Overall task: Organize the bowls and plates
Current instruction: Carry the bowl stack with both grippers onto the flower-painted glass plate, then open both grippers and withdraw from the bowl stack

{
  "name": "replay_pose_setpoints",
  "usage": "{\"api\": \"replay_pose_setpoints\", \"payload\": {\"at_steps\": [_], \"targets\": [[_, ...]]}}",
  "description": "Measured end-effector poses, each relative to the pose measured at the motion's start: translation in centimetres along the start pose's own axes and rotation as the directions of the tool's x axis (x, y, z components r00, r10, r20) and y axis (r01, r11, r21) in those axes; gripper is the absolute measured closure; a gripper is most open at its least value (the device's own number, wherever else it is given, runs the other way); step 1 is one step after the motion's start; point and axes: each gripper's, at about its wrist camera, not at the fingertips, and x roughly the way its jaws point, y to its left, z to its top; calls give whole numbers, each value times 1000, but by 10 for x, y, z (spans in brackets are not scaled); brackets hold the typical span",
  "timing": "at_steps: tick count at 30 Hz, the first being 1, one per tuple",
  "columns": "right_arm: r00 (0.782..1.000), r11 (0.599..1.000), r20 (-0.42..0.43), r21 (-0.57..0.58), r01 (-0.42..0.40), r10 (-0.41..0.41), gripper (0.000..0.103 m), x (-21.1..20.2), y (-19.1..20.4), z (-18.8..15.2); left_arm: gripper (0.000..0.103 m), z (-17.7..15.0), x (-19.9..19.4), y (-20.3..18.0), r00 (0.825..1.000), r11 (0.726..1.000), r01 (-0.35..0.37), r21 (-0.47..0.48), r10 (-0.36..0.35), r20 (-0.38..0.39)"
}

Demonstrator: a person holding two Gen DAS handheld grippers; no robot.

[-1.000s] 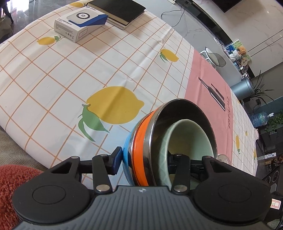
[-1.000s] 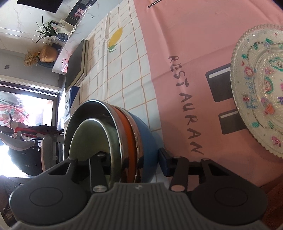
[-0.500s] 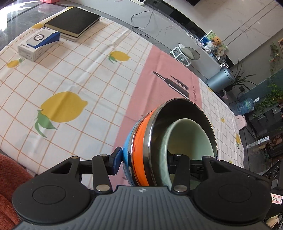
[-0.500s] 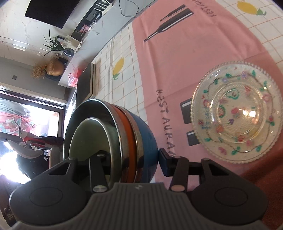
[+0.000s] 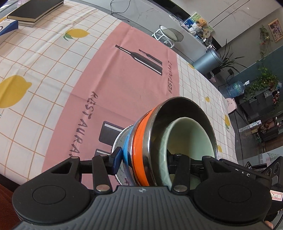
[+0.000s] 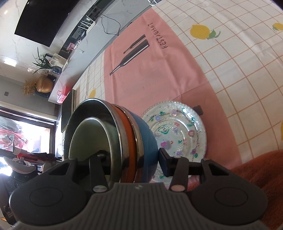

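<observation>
A nested stack of bowls [image 5: 139,141] hangs tilted on its side between my two grippers: blue outside, then orange, then steel, with a pale green bowl [image 5: 187,138] innermost. My left gripper [image 5: 145,159] is shut on one rim of the stack, one finger outside the blue bowl and one inside the green bowl. From the opposite side, my right gripper [image 6: 132,159] is shut on the bowl stack [image 6: 145,138] the same way. A patterned glass plate [image 6: 180,131] lies on the pink placemat [image 6: 150,74] just beneath and beside the stack; only a sliver of the plate [image 5: 120,139] shows in the left wrist view.
The pink placemat [image 5: 123,79] lies on a checked lemon-print tablecloth [image 5: 44,58]. A black book [image 5: 33,12] and a blue and white box [image 5: 7,26] sit at the far left. A rust-coloured cushion [image 6: 256,169] borders the near table edge.
Both grippers have carried the bowl stack sideways from over the lemon-print cloth to over the pink placemat. The glass plate now sits right under the stack. The grip has not changed.
</observation>
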Motion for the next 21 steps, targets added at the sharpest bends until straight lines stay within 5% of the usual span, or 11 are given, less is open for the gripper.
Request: {"api": "replay_pose_setpoints", "payload": {"at_steps": [21], "targets": [[999,1000,-32,21,9,-8,56,22,-35,10,52,-10,27,-5,999,1000,-18,23,19,-46]]}}
